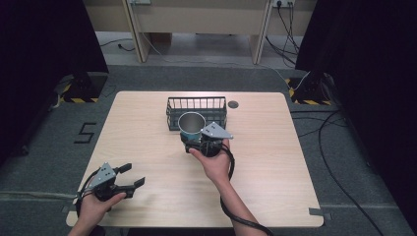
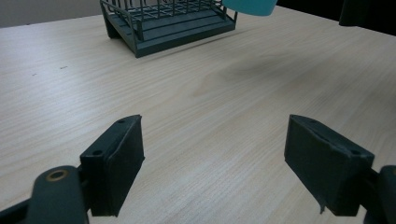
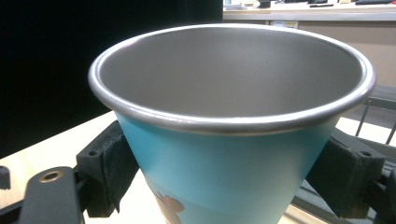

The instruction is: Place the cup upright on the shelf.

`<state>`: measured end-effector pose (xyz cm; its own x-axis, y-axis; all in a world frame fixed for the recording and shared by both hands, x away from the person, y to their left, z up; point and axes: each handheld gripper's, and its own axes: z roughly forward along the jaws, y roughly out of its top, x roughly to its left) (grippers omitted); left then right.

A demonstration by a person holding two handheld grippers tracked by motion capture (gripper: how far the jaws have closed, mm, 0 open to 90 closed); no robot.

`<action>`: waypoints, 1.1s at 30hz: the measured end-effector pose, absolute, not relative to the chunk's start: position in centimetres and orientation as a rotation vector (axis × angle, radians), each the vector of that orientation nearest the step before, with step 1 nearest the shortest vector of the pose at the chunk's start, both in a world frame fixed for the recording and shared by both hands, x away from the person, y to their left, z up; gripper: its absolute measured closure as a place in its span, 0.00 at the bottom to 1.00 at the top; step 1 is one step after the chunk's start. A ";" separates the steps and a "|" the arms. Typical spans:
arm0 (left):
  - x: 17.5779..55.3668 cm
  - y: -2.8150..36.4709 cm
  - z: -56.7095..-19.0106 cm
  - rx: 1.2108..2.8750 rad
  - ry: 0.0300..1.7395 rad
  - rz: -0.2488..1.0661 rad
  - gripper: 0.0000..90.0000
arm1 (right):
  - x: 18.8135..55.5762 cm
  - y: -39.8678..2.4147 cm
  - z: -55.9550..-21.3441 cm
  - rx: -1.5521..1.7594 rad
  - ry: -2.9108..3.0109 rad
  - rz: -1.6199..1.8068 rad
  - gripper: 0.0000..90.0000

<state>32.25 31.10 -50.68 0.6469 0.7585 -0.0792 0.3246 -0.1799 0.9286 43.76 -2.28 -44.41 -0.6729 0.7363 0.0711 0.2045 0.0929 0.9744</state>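
Observation:
A blue cup (image 1: 192, 124) with a steel inside and rim is held upright above the table, just in front of the dark wire basket (image 1: 173, 111). My right gripper (image 1: 193, 143) is shut on the cup; in the right gripper view the two black pads (image 3: 108, 169) press the cup (image 3: 224, 163) from both sides below its rim. My left gripper (image 1: 132, 176) rests low at the table's front left corner, open, with nothing between its pads (image 2: 116, 158). The left gripper view shows the basket (image 2: 159, 35) far ahead and the cup's blue bottom (image 2: 250, 6) at the top edge.
The light wooden table (image 1: 147, 147) has a small round dark grommet (image 1: 233, 104) beside the basket's right end. Cables (image 1: 339, 142) lie on the grey floor to the right, and stand bases with yellow-black tape (image 1: 78, 93) flank the far corners.

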 end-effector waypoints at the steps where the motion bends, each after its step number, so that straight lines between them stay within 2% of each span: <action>1: 32.3 31.1 -50.7 1.769 0.876 0.494 0.21 | 43.8 -2.3 -44.3 0.922 1.935 1.609 0.20; 33: 32.3 31.2 -50.7 1.766 0.882 0.491 0.21 | 46.6 -2.0 -42.5 0.975 1.868 1.605 0.20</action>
